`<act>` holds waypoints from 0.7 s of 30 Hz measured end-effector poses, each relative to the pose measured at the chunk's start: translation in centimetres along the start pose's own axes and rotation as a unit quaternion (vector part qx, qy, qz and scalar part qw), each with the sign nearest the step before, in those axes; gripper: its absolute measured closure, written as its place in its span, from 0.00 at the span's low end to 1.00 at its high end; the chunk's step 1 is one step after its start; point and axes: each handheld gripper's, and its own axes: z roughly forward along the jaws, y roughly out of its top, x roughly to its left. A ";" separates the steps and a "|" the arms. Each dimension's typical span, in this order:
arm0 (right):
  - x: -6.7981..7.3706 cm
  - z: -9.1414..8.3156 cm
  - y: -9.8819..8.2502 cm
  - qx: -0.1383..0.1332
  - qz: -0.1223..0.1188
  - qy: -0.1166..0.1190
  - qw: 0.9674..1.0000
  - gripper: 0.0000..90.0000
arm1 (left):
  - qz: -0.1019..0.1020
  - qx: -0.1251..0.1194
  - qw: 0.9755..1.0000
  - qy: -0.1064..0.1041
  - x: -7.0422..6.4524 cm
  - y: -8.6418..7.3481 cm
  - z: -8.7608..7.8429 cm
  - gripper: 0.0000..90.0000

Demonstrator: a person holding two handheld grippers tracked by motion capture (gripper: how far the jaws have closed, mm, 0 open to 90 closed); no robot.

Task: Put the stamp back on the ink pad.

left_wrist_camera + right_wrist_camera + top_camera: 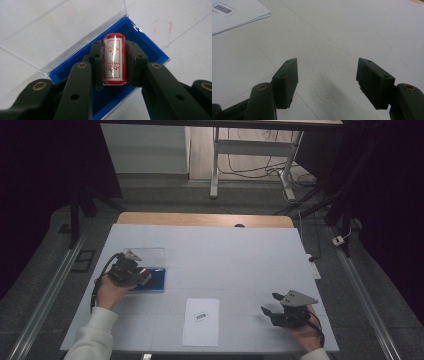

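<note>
Left gripper view: my left gripper pinches the red stamp above the blue ink pad in its open case. A tilted descent could ink unevenly or nudge the case. My right gripper rests spread, empty.

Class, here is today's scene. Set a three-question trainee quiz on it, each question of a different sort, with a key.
1. True or false: the left claw is shut on the red stamp.
2. What lies below the stamp? A) blue ink-pad case B) sheet of paper C) bare table
3. How do the right claw's jaws stand?

Key: 1 true. 2 A. 3 open, with nothing between them.
</note>
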 end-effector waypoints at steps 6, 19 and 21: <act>0.0 0.0 0.0 0.000 0.000 0.000 1.000 0.37 | 0.008 -0.001 1.000 0.005 -0.2 0.0 0.3 0.76; -0.2 -0.3 -0.1 -0.006 0.009 0.002 1.000 0.37 | 0.004 -0.098 0.995 0.013 -2.0 -1.1 -3.1 0.35; -0.2 -0.4 -0.1 -0.008 0.009 0.002 1.000 0.37 | 0.001 -0.117 0.993 0.002 -2.4 -1.8 -3.7 0.34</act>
